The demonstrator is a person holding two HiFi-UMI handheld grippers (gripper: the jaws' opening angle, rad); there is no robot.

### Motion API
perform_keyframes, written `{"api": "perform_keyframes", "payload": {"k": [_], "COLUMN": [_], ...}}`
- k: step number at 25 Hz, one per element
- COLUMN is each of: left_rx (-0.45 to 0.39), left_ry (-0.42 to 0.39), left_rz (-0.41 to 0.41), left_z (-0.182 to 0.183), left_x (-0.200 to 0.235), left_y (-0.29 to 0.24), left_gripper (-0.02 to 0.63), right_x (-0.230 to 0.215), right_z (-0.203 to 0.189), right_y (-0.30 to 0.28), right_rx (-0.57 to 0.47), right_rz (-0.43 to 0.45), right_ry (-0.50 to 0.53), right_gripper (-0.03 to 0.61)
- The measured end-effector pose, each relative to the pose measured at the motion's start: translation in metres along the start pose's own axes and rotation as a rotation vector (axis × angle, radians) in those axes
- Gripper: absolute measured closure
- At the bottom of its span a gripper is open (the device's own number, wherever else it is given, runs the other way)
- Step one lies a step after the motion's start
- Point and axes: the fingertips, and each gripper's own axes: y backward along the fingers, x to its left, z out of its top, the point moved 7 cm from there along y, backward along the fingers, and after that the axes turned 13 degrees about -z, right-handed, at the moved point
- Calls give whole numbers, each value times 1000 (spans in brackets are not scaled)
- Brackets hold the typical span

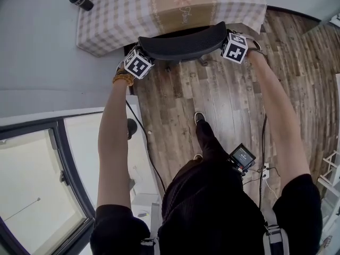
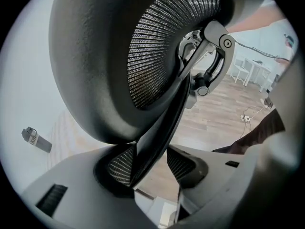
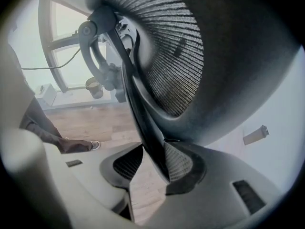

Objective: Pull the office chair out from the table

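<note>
2 grippers hooked on the office chair (image 1: 183, 41) backrest, left gripper (image 1: 142, 58) and right gripper (image 1: 230, 43), jaws partly open, rim between. Chair's right by the table (image 1: 117, 15), so pulling's mostly left.

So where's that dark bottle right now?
In the head view the dark bottle sits at top left, on the grey surface just left of the checked tablecloth, apart from the chair.
</note>
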Motion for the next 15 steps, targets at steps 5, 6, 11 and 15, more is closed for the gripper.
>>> {"api": "perform_keyframes", "payload": {"k": [5, 6, 11, 15], "left_rx": [2, 2, -1, 2], "left_ry": [3, 6, 12, 8], "left_rz": [15, 11, 11, 12], "left_z": [-7, -8, -17, -25], "left_x": [-16, -20, -35, -46], "left_y": [1, 2, 8, 13], "left_gripper": [403, 403, 403, 403], "right_x": [13, 16, 30, 42], "right_z": [-5, -5, -4, -3], "right_y": [10, 12, 21, 28], "right_rx": [-4, -4, -8, -12], "right_rz": [-6, -7, -5, -3], "right_ry": [0, -1, 0, 2], "right_gripper": [433, 433, 432, 433]}}
